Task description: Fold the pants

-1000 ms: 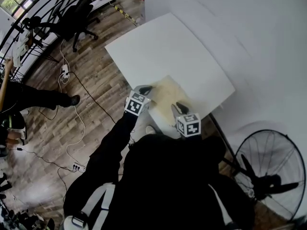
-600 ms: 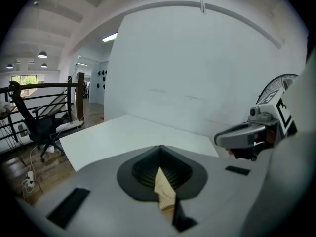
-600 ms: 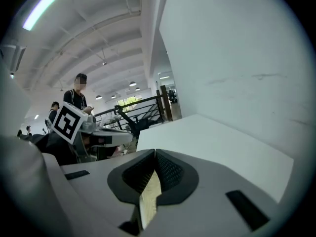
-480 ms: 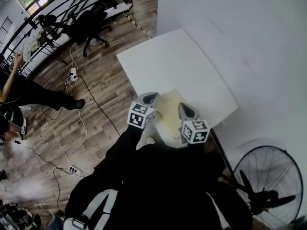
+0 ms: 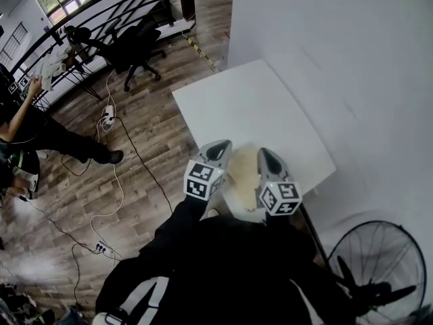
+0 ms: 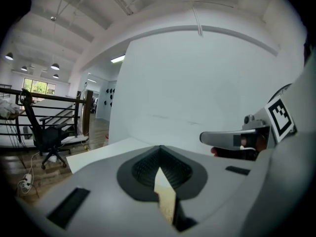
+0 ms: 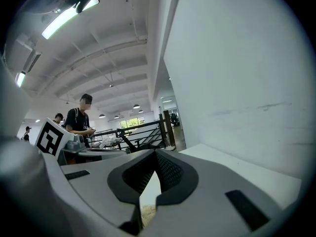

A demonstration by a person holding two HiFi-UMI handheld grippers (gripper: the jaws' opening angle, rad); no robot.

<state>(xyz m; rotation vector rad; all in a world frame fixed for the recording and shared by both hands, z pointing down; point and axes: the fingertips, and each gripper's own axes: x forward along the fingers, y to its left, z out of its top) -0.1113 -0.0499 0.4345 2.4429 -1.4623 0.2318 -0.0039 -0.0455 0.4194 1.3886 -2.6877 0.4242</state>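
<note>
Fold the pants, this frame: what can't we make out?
Head view: pants mostly covered by left claw, right claw; layout, fold state unreadable.
Gripper views: only a cream sliver shows at each shut claw; which part is gripped, unclear.
Table near edge: hidden by the person's body.

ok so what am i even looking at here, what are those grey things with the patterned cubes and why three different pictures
There is no robot here. A person in black holds a hand-held gripper in each hand: the left gripper and the right gripper. The patterned cubes are parts of the grippers. The head view comes from a camera on the person's head that looks steeply down. The other two views come from cameras riding on each gripper, looking along its two jaws. Below is a white table with cream pants at its near edge. Both grippers are shut and each seems to pinch the pants. The cloth shows as a cream sliver between the jaws.
</note>
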